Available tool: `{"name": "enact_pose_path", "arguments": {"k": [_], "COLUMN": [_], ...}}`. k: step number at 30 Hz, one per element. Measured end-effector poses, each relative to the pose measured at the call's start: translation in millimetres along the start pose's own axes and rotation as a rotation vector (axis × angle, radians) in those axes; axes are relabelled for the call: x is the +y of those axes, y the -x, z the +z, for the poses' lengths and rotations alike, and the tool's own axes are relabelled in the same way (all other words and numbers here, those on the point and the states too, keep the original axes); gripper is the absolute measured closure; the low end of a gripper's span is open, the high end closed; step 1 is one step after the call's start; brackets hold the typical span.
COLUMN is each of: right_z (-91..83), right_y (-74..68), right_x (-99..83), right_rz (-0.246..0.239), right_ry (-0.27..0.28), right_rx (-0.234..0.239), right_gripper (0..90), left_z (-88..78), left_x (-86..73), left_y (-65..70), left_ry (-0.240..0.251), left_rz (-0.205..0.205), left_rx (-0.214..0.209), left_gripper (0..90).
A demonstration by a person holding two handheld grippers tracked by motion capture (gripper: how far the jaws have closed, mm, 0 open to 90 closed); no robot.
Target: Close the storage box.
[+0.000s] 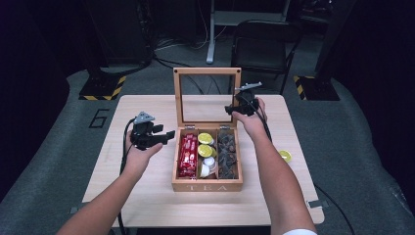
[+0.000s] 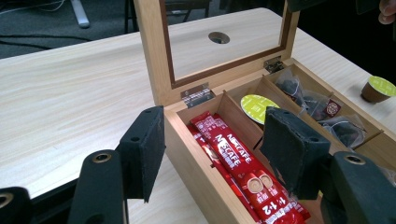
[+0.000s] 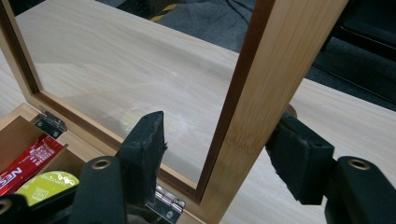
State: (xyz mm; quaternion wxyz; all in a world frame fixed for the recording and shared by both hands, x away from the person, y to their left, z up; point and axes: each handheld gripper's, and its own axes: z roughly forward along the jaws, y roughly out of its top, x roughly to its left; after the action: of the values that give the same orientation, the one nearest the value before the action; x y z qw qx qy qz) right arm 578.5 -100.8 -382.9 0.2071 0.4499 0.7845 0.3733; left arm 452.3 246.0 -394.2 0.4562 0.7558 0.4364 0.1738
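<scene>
The tea box [image 1: 207, 185] sits mid-table, lid [image 1: 208, 72] upright. The right gripper [image 1: 241, 106] straddles the lid's right frame, half open, not clamping. The left gripper [image 1: 155, 136] hovers half open left of the box, empty

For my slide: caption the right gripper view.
Right gripper straddles the upright lid frame of the open tea box.
</scene>
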Motion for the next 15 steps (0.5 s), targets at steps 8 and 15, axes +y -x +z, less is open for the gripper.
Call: {"name": "enact_pose_path", "arguments": {"k": [8,15], "right_z": [-3.3,-6.8], "right_y": [-0.2,1.6], "right_x": [0.5,1.0], "right_rz": [0.001,0.011], "right_ry": [-0.001,-0.005], "right_rx": [-0.024,-0.03], "right_gripper": [47.1,54.0], "left_z": [-0.2,0.1], "left_x": [-1.1,-1.3], "left_y": [-1.2,-0.7], "left_ry": [-0.001,-0.001], "left_rz": [0.001,-0.005], "left_rx": [0.001,0.001], "left_gripper": [39.4,39.4]}}
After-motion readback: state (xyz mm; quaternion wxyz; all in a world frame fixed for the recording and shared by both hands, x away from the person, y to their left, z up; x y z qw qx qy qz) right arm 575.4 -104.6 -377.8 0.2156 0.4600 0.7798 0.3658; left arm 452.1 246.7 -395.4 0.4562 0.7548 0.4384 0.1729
